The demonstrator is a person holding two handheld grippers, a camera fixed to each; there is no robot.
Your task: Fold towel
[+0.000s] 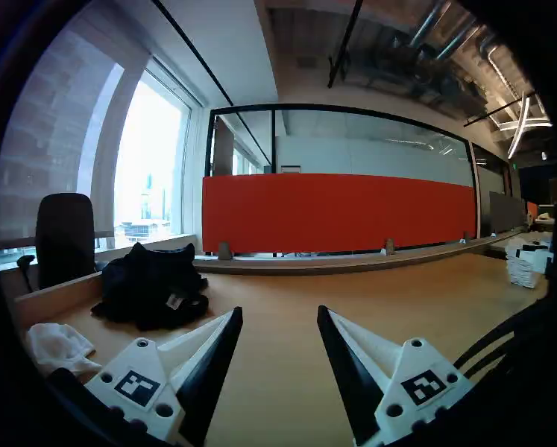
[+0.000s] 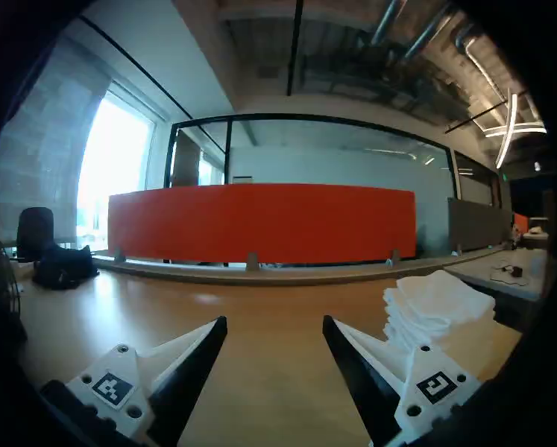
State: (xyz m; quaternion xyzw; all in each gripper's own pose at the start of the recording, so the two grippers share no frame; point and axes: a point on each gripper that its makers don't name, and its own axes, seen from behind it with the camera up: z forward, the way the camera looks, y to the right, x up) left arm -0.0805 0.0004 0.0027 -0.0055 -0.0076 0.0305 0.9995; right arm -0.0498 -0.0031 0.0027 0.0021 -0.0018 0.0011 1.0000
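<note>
**Left gripper** (image 1: 279,313): two wedge-shaped fingers of white moulded plastic with black inner faces. Each finger carries one square black-and-white marker tag. The fingers are spread wide apart, with bare tabletop between the tips and nothing held.

**Right gripper** (image 2: 274,320): same build, with two fingers and two marker tags. It is likewise spread and holds nothing.

**Table** (image 1: 293,290): one smooth, pale wood-toned surface with a slight sheen, running beneath and ahead of both grippers.

**Loose towel** (image 1: 58,346): one soft white cloth, crumpled into a lump. It lies on the table left of the left gripper's left finger, apart from it.

**Towel stack** (image 2: 436,305): white cloth folded flat into square layers, several high; the exact count cannot be told. It sits on the table just beyond the right gripper's right finger. In the left gripper view it lies far off to the right.

**Black heap** (image 1: 151,287): one limp, matte dark fabric item, ahead and left of the left gripper.

**Partition panel** (image 1: 338,212): one long, flat red board, standing along the far table edge ahead of both grippers.

**Office chair** (image 1: 64,238): one, with a black rounded back, at far left.
</note>
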